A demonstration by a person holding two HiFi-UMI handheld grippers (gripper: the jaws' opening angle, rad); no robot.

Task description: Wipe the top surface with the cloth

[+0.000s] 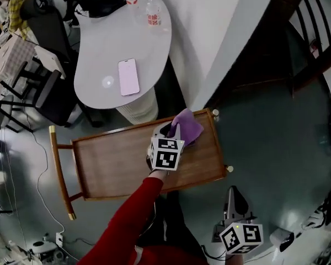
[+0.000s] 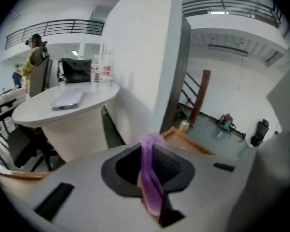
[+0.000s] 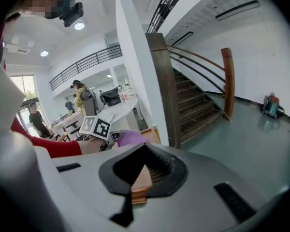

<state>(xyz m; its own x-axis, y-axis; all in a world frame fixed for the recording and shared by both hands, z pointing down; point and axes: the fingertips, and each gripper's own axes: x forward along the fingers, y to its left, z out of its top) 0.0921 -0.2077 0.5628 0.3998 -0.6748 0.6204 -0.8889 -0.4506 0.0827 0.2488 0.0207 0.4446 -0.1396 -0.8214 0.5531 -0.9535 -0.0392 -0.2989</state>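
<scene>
Purple cloth (image 2: 150, 178) clamped between left gripper (image 1: 175, 130) jaws.

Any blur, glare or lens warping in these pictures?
Head view: fisheye bows the wooden cart, and a glare spot sits on the white table. Left gripper view: the purple cloth near the lens is soft. Both gripper views: dark corners.

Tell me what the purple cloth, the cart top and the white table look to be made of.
Purple cloth: soft matt fabric. It folds and drapes where the left gripper pinches it.
Cart top: wood or wood veneer, reddish-brown with faint streaks and a slight sheen. I cannot tell which.
White table: smooth and hard, probably laminate or painted board. A pale spot looks like reflected light.
</scene>
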